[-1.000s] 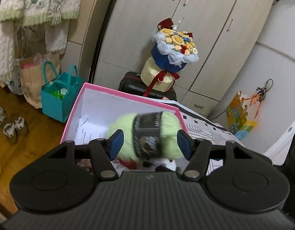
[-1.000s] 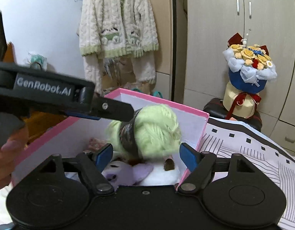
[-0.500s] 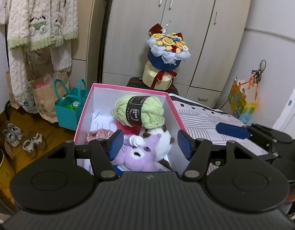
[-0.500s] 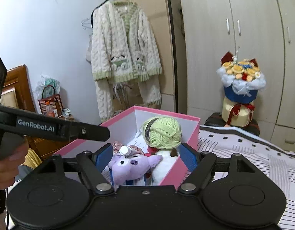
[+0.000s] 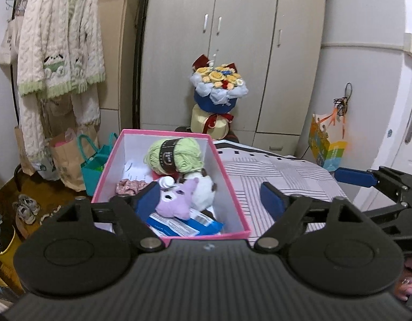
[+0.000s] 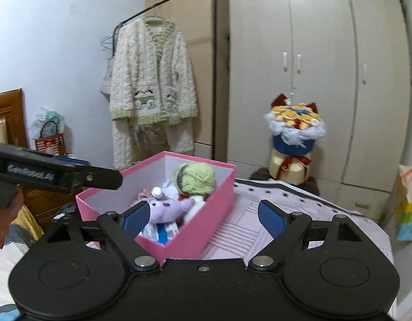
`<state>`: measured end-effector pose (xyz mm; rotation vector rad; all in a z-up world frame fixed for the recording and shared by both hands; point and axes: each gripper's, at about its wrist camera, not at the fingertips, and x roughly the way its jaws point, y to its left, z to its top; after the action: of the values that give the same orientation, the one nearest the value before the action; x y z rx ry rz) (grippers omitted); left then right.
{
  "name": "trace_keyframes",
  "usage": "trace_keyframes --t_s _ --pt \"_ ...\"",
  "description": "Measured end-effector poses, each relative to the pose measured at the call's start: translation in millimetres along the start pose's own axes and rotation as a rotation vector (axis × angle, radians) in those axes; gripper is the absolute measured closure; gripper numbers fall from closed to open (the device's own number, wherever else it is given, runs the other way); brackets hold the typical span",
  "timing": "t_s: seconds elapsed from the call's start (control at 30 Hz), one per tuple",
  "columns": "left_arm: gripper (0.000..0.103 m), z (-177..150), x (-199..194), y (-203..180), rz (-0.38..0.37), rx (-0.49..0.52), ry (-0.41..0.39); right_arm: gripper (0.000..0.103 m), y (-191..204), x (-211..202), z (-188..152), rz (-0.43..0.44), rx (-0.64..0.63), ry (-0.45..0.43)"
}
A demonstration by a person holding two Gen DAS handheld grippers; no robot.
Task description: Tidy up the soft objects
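Jaws gape empty on your left gripper (image 5: 208, 200) and right gripper (image 6: 203, 218). At twelve o'clock in the pink box (image 5: 234, 200), the green yarn (image 5: 176, 155) looks light and squashy; pinch its banded middle.

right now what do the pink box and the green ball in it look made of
Pink box: looks like matte cardboard, with thin stiff walls and a white inside. Green ball: yarn, likely wool or acrylic, shown by wound fuzzy strands under a black paper band.

Fuzzy green yarn ball (image 5: 175, 155), matt pink cardboard box (image 5: 234, 200), plush purple toy (image 5: 179, 200), glossy blue packet (image 5: 184, 224)
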<state>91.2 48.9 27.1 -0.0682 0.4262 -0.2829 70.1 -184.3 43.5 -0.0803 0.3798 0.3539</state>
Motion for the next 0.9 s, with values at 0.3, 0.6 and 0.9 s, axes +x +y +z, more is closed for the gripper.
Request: trace_keyframes --t_s 0.3,0.6,0.9 --pt "0.000 -12.2 -9.2 -32.0 0.040 0.066 -0.037 0.000 -19.7 -31.9 -9.5 -0.147 0.072 -0.003" --pt "0.000 -15.2 -18.5 -44.5 0.068 0.051 -0.044 0.000 -21.2 -51.5 -15.5 -0.286 0.185 0.063" --pt "0.000 -25.8 -18.5 -50.9 0.145 0.109 -0.016 0.000 -16.1 -64.2 -25.6 -0.349 0.194 0.078"
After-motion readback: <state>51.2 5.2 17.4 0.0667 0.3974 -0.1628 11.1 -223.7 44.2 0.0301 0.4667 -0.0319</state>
